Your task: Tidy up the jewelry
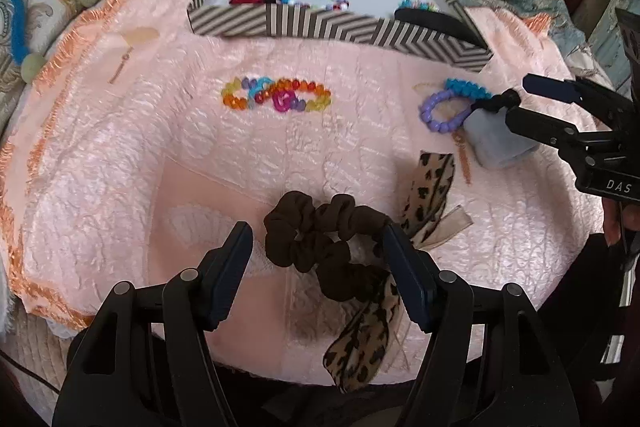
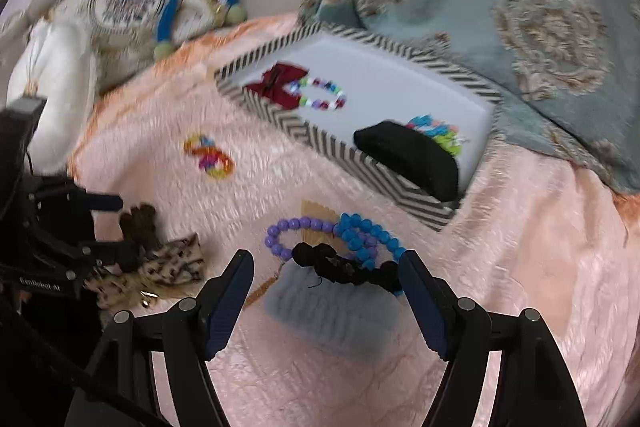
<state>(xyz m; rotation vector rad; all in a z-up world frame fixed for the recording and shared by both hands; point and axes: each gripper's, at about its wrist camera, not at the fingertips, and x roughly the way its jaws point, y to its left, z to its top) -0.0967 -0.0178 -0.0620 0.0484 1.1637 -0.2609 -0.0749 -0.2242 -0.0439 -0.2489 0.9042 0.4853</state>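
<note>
Left gripper [image 1: 318,259] open astride brown scrunchie [image 1: 316,239]. Right gripper [image 2: 326,291] open over black scrunchie [image 2: 346,267]. Risk: closing jaws may snag the touching blue bracelet [image 2: 366,233].

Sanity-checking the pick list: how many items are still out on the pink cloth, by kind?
Beaded bracelets: 3 (multicolour, purple, blue)
Scrunchies: 2 (brown with leopard ribbon, black)
Grey fabric piece: 1
Total: 6

Bare pink cloth [image 1: 120,187] left of brown scrunchie [image 1: 320,243].
</note>
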